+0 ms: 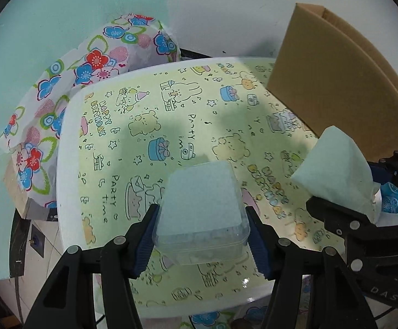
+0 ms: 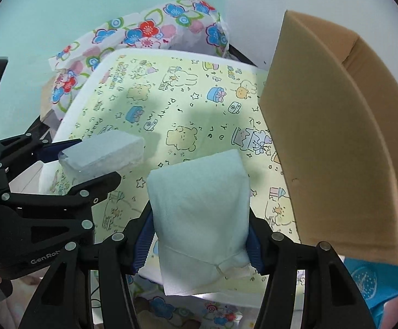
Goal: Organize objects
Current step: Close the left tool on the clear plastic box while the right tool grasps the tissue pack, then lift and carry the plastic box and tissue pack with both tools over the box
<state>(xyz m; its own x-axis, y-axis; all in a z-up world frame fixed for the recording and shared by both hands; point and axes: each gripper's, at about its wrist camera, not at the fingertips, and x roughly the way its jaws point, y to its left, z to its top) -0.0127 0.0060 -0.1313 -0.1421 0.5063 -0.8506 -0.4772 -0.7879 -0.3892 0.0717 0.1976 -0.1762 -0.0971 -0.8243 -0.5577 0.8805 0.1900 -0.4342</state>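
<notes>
Transport step is judged in hand: two items are carried clear of the table (image 1: 70, 137), none yet put away. On the left, the floral cloth (image 1: 62, 87) is draped off the table's far-left edge. Left gripper (image 1: 201, 233) is clamped on a clear plastic box (image 1: 201, 208), lidded and frosted, the blue pads (image 1: 144, 235) pressed on both its sides; box is held above the yellow mat (image 1: 171, 115), apart from it. To the right, the right gripper (image 2: 200, 235) is clenched on a folded white tissue pack (image 2: 199, 208), also lifted off the mat. Furthest right, the cardboard box (image 2: 336, 137) is stood on the table's right side, open mouth turned away to the right; interior is mostly hidden.

Next move is judged to call for both loads being swung right, over the cardboard wall, then released inside; the tissue pack is nearer.

Writing: "PARTY Time" and "HAPPY BIRTHDAY" are printed on the mat; "GenRob", cut off, is read on the left gripper's body in the right wrist view; "DAS" partly on the right one.
</notes>
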